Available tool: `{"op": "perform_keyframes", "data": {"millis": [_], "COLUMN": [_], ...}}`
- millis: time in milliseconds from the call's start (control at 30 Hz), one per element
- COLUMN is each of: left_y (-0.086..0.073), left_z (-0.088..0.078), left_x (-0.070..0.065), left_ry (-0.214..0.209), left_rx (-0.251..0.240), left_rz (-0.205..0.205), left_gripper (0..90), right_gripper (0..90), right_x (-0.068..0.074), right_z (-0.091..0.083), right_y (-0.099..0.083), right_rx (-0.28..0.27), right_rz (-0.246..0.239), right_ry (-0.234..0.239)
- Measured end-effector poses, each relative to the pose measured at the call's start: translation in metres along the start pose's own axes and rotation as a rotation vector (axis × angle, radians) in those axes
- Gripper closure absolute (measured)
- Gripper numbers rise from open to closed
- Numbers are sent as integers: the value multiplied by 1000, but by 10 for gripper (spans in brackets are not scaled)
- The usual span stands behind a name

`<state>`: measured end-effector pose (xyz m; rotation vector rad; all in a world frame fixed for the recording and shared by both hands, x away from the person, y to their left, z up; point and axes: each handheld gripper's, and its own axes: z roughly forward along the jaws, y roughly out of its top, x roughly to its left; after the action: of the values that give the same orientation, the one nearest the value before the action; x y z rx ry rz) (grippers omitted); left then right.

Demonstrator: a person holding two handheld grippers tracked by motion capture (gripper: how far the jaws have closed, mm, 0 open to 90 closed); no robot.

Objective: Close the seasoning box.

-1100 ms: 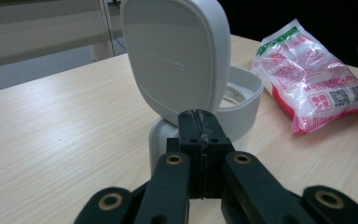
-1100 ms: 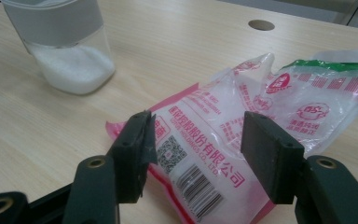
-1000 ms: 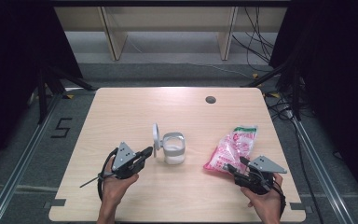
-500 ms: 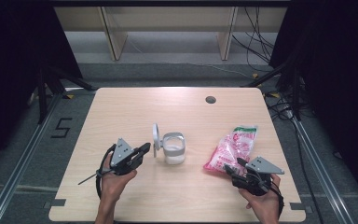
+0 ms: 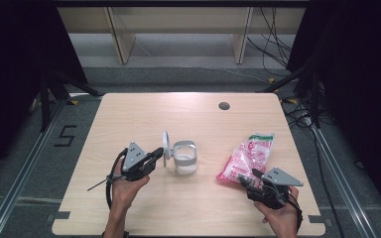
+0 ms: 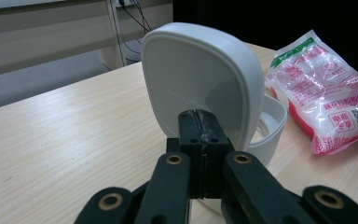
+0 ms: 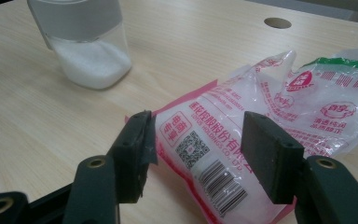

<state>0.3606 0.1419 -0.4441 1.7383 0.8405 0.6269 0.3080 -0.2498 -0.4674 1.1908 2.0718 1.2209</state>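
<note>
A small clear container [image 5: 184, 159] with white granules in it stands mid-table, its white hinged lid [image 5: 165, 147] flipped open and upright on the left side. My left gripper [image 5: 158, 154] is shut, and its tips sit right against the lower face of the lid [image 6: 196, 70]; I cannot see anything pinched between them [image 6: 199, 122]. A pink-and-clear printed bag [image 5: 248, 156] lies flat to the right of the container. My right gripper [image 5: 246, 179] is open at the bag's near end, and its jaws stand on either side of the barcode corner of the bag [image 7: 279, 107].
The light wooden table [image 5: 144, 114] has a round cable hole [image 5: 223, 105] at the back right. Wooden shelf legs and loose cables lie on the floor beyond the far edge. A "5" mark [image 5: 65, 135] is on the floor to the left.
My right gripper has crept slightly left, closer onto the bag's near corner. The left gripper has barely shifted beside the lid.
</note>
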Motion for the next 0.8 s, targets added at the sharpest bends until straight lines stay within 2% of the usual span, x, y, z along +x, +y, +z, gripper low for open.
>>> {"op": "perform_keyframes", "data": {"millis": [33,100,200,233,333,433,633,800], "left_y": [1,2,3,3,3,5,5,5], "left_z": [1,3,4,4,4,5,5,6], "left_x": [0,0,0,0,0,0,-1,-2], "left_ry": [-1,-3,0,1,2,-1,6,5], "left_rx": [-2,-6,-1,0,2,-1,-3,-4], "left_rz": [15,20,19,20,22,28,30,25], "left_gripper": [893,893,893,893,893,893,893,893], "right_gripper": [445,445,445,445,445,445,445,445], "right_x": [1,0,2,-1,-1,-1,-1,0], "right_z": [0,0,-1,-1,0,-1,-1,0], "right_y": [0,0,-1,0,-1,-1,-1,-1], "right_rx": [4,2,4,-4,-2,-2,1,1], "right_rz": [8,-4,8,-25,-21,-12,-36,-28], "right_ry": [1,-1,5,2,16,10,6,12]}}
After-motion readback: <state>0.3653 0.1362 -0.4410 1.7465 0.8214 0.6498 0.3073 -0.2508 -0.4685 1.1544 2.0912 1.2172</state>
